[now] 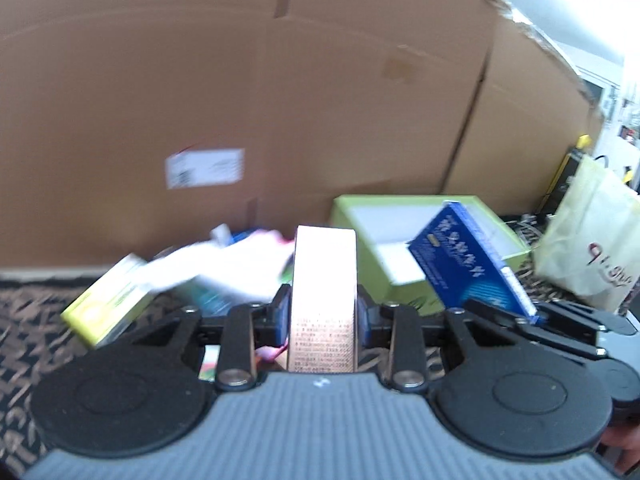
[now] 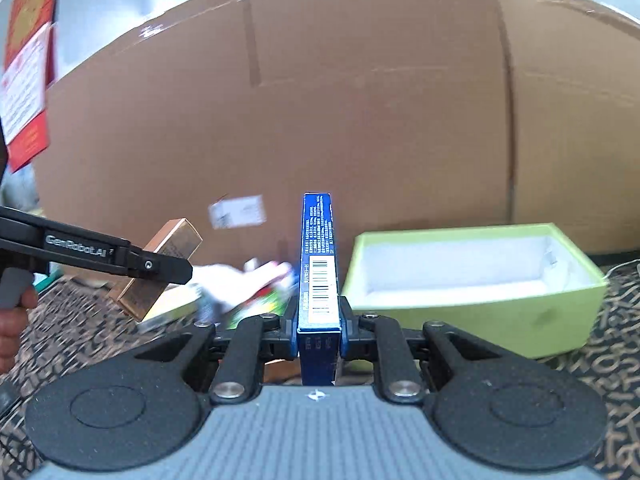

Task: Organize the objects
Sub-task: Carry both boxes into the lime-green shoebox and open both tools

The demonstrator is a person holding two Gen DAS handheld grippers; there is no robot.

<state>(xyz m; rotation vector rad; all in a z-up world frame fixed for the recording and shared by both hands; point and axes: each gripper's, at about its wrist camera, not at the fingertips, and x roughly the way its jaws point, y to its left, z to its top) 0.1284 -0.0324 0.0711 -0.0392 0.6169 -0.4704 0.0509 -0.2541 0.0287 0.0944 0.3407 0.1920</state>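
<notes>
A person holds two black hand-held grippers above a dark carpet patterned with brown marks. Behind everything stands a large brown cardboard box, its wide side filling the background and carrying a small white label.

The left gripper is clamped narrowly on a copper-coloured box, pads pressing on its two broad sides. The box stands on its narrow edge between the fingers, lifted clear of the carpet. From the right wrist camera the same copper-coloured box shows tilted at the tip of the left gripper, with a hand at the picture's left edge gripping the grey handle.

The right gripper is closed tight on a blue box, which stands upright on its narrow edge with a barcode facing the camera. From the left wrist camera this blue box leans in the air in front of the green tray.

That green tray, an open light-green box with a white lining, sits on the carpet to the right, near the cardboard box. Its visible inside is bare.

To the left lies a blurred pile of small packages on the carpet, among them a yellow-green carton. A pale carrier bag stands at the far right.
</notes>
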